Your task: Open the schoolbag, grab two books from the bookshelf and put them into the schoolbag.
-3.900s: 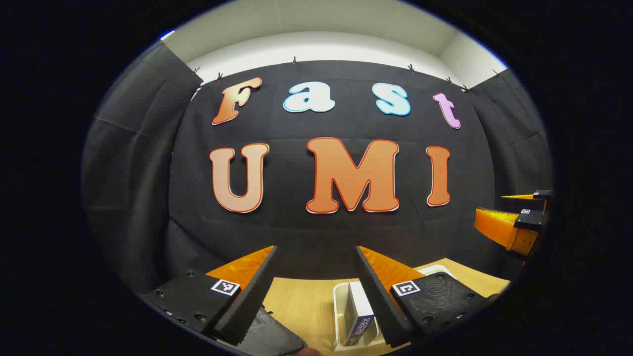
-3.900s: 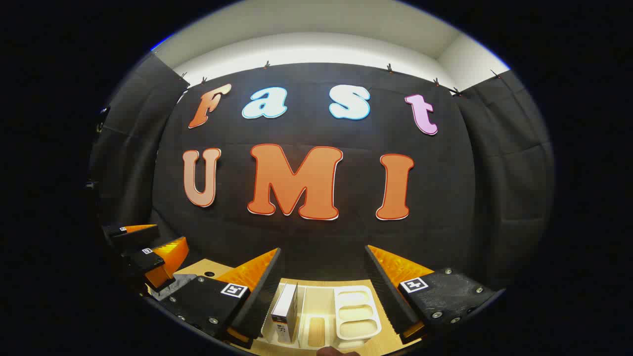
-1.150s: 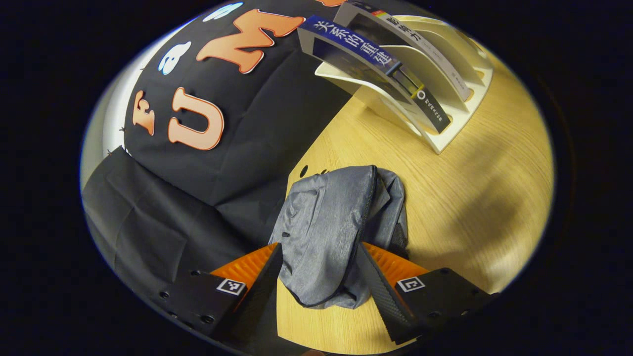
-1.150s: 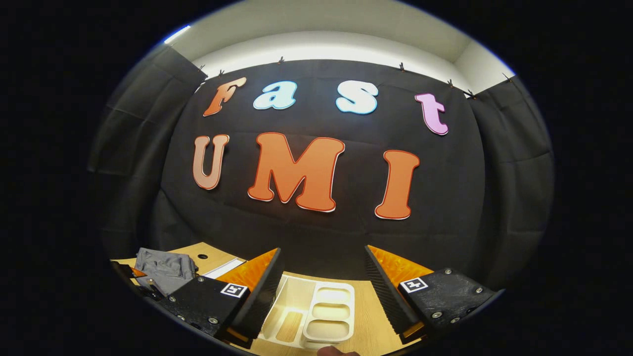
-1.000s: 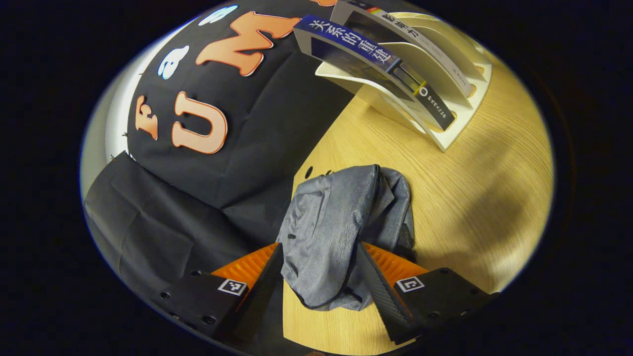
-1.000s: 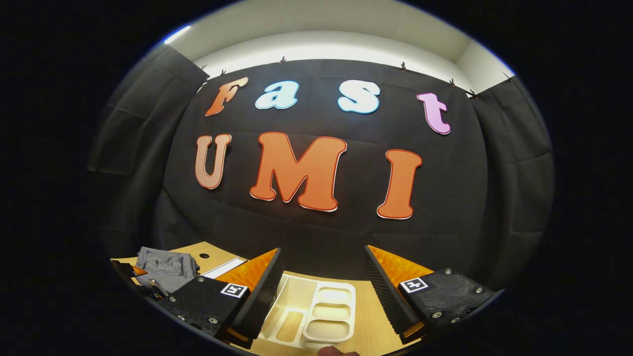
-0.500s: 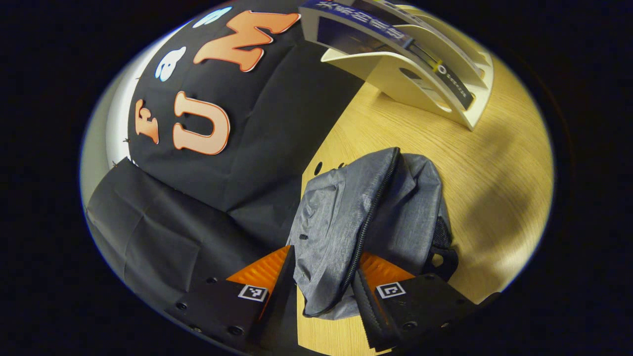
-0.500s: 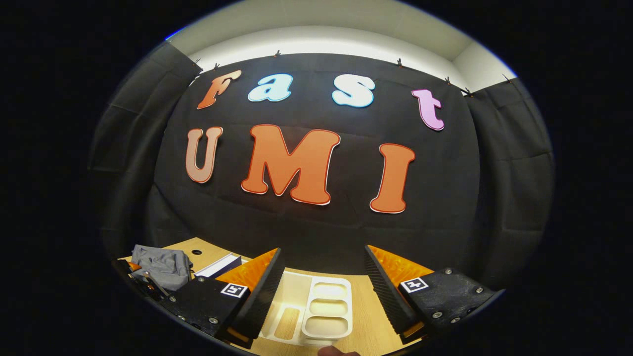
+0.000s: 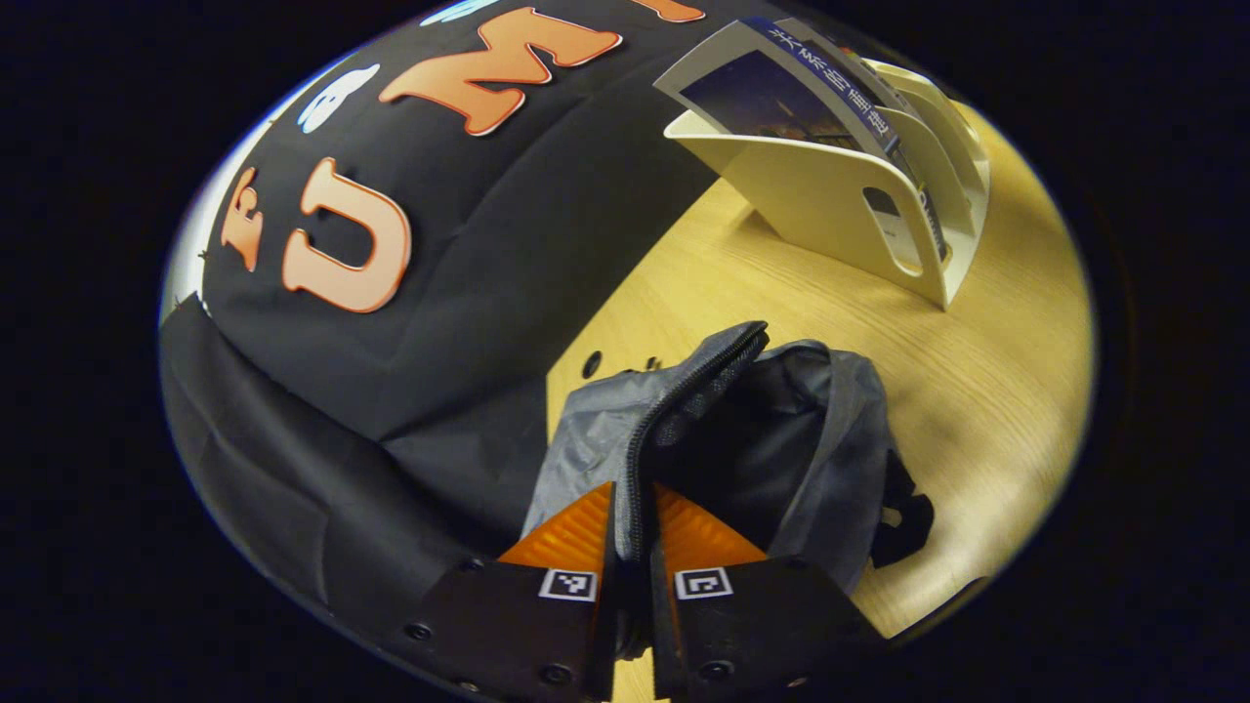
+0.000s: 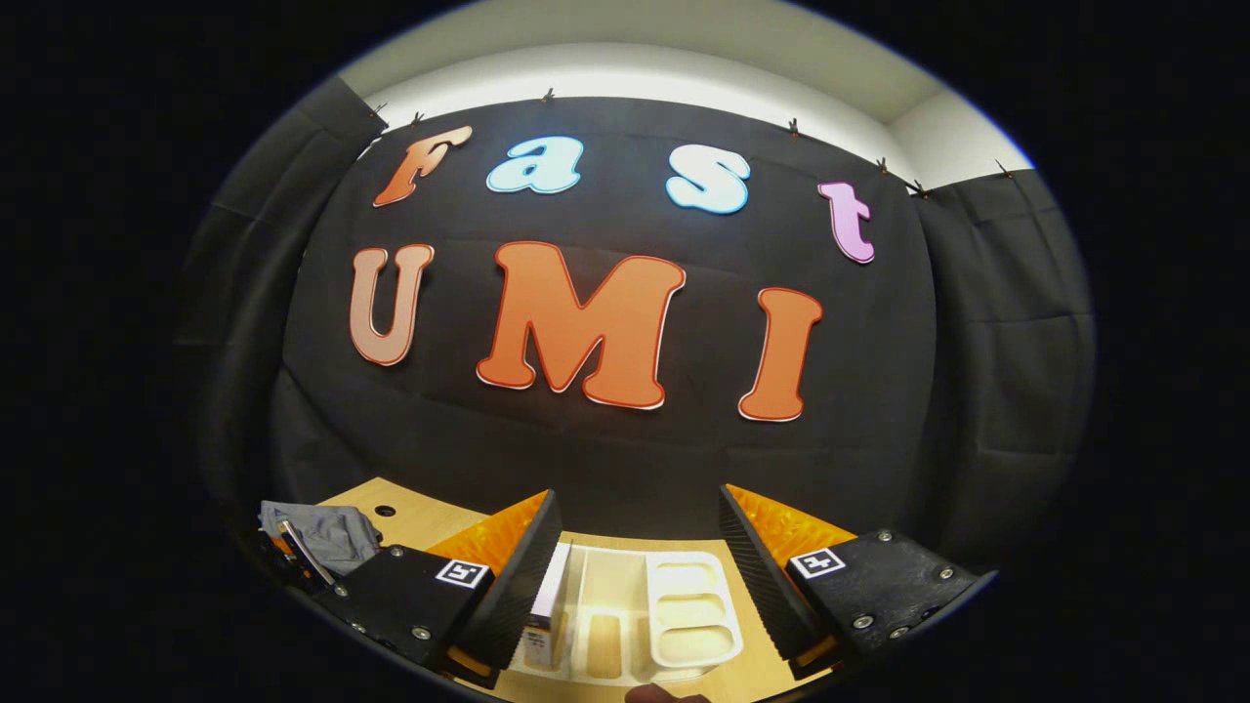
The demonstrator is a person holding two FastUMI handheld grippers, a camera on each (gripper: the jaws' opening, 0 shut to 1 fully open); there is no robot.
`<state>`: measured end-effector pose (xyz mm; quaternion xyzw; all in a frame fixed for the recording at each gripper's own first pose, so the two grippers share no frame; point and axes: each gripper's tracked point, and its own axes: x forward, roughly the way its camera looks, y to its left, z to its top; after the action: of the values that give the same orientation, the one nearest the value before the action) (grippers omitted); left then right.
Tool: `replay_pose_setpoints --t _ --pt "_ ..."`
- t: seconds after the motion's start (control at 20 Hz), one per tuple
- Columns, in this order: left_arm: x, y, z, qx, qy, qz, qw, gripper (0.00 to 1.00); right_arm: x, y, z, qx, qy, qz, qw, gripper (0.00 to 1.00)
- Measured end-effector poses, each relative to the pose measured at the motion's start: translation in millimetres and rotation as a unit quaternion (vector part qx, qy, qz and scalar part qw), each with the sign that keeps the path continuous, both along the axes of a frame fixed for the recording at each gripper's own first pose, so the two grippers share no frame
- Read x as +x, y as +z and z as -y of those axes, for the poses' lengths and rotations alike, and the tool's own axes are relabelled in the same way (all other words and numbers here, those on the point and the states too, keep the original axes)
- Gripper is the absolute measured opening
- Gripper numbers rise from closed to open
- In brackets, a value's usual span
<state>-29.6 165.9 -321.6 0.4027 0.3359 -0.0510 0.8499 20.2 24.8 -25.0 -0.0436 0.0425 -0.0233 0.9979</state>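
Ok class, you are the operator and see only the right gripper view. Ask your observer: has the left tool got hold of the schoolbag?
Observer: Yes. The left tool is shut on the zip edge of the schoolbag.
Operator: Is the bag open at all?
Observer: Partly. Its mouth gapes beside the zip and is dark inside.
Operator: Where is the nearest book?
Observer: A blue-spined book leans in the bookshelf, in the slot on the schoolbag's side.
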Motion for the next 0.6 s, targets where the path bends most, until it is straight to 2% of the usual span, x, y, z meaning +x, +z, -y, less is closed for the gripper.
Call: replay_pose_setpoints --t 0.05,0.25,0.45,0.5,0.6 --pt "2.4 3.3 0.1 -0.015 -0.007 -0.003 1.000 0.09 2.8 1.4 -9.0 -0.003 -0.003 -0.004 1.000 0.96" --pt "5.9 12.6 -1.1 -0.092 -0.031 -0.052 0.994 0.07 13.7 -1.8 -38.9 -0.019 -0.012 -0.027 0.999 0.96" --pt "0.5 28.0 -1.8 -0.145 -0.055 -0.099 0.983 0.06 23.1 -11.4 -60.8 -0.024 -0.023 -0.066 0.997 0.96" --pt "-1.0 31.9 -1.8 -0.158 -0.059 -0.112 0.979 0.02 24.6 -15.1 -65.7 -0.024 -0.023 -0.078 0.996 0.96" --pt "0.5 43.7 -2.2 -0.178 -0.062 -0.128 0.974 0.05 28.8 -19.2 -74.1 -0.030 -0.022 -0.098 0.995 0.96"
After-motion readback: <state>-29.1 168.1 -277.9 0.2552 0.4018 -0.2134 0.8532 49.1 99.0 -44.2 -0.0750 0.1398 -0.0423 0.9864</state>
